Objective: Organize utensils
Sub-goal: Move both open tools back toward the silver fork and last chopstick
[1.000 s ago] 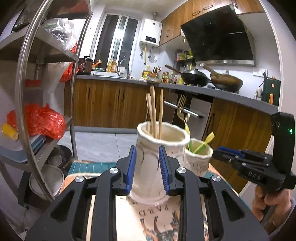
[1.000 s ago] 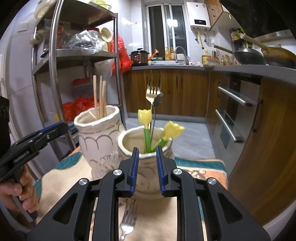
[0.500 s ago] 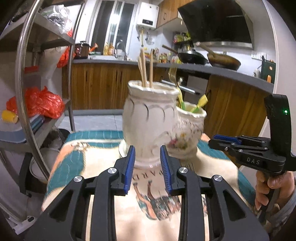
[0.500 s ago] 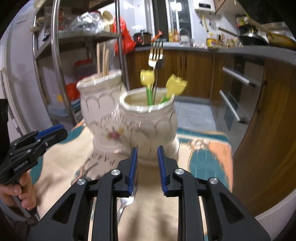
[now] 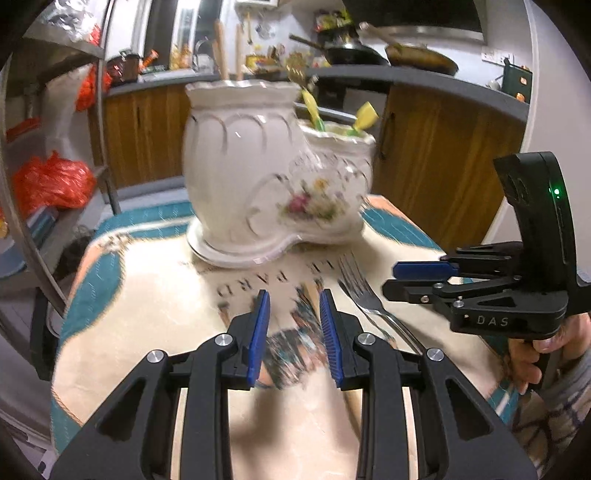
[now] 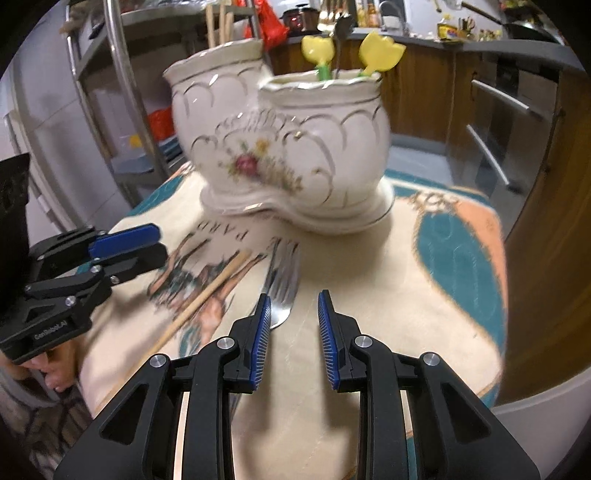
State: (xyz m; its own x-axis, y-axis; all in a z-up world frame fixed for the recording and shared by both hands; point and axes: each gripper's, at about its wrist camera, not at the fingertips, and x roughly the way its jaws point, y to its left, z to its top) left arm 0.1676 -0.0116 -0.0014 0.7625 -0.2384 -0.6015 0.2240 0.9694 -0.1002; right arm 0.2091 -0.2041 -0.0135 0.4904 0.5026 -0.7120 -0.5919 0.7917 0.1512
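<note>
A white double ceramic holder (image 5: pixel 258 177) (image 6: pixel 288 147) stands on the table's patterned cloth (image 5: pixel 147 314). Its taller pot holds wooden chopsticks (image 6: pixel 219 22); its lower pot holds yellow tulip-handled utensils (image 6: pixel 380 51) and a fork. A metal fork (image 5: pixel 364 291) (image 6: pixel 282 280) and a loose wooden chopstick (image 6: pixel 207 299) lie on the cloth in front of it. My left gripper (image 5: pixel 294 317) is open and empty, above the cloth left of the fork. My right gripper (image 6: pixel 293 321) is open and empty, just right of the fork's neck. Each gripper shows in the other's view, the right (image 5: pixel 424 277) and the left (image 6: pixel 125 243).
A steel shelf rack (image 5: pixel 22 206) with red bags stands to the left of the table. Wooden kitchen cabinets (image 5: pixel 443 147) and an oven front (image 6: pixel 509 122) lie behind. The table edge drops off on the right (image 6: pixel 517 398).
Both grippers have pulled back from the holder and tilted down toward the cloth. The fork and loose chopstick on the cloth have come into view. The right jaws have widened a little.
</note>
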